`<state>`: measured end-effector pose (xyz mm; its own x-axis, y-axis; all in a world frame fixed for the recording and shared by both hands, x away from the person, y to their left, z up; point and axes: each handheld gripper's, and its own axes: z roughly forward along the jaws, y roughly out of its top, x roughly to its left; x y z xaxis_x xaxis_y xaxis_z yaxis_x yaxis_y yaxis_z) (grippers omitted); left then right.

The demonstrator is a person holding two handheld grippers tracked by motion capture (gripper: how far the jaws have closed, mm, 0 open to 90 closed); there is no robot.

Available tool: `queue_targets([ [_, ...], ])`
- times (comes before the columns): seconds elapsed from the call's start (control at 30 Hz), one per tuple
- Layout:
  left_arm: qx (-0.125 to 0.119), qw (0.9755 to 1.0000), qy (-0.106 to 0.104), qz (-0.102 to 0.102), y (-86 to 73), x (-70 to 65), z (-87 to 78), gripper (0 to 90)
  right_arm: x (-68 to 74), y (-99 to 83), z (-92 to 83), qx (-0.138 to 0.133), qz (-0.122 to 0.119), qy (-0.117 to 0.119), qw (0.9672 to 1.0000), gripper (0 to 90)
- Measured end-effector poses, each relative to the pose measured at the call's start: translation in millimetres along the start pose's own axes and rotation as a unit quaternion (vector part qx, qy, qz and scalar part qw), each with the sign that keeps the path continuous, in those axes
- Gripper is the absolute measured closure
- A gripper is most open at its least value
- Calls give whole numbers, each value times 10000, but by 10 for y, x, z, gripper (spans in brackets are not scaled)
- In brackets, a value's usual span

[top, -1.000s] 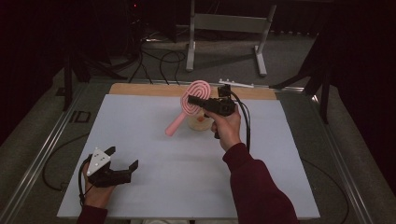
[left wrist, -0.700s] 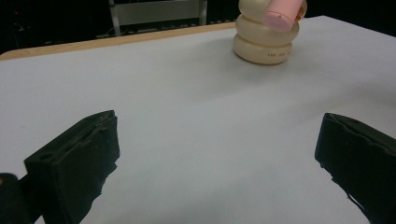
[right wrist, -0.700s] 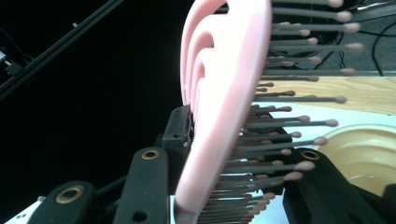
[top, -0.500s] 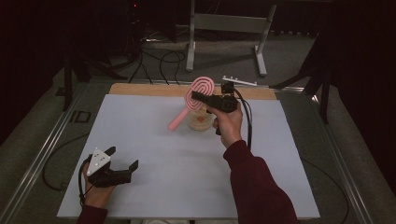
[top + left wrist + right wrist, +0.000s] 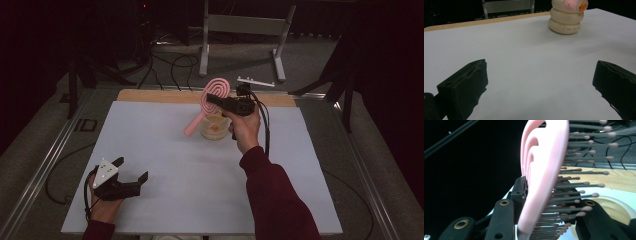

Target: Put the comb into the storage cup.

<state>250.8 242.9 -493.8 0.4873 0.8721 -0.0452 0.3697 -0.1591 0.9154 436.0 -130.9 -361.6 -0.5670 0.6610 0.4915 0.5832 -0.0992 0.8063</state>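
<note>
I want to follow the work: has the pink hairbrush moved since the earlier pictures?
Yes. In the high view, the pink hairbrush, clamped in the right gripper, has tilted: its handle tip has swung up and away from the cream holder toward the left.

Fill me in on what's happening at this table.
A person works two hand-held grippers over a white table. The right gripper is shut on the head of a pink hairbrush, held in the air above a cream ribbed holder, handle slanting down to the left. The left gripper rests near the front left corner, jaws open with nothing between them.
</note>
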Motion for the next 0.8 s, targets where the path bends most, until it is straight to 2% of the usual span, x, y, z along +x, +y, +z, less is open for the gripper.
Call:
queue_targets([
  [0.5,-7,10000,-7,14,0,-4,-1,7,-102,66,-54,-216,172,-151,9995,635],
  [0.8,-7,10000,-14,17,-2,-5,0,7,-150,86,-87,-340,302,-139,9989,635],
])
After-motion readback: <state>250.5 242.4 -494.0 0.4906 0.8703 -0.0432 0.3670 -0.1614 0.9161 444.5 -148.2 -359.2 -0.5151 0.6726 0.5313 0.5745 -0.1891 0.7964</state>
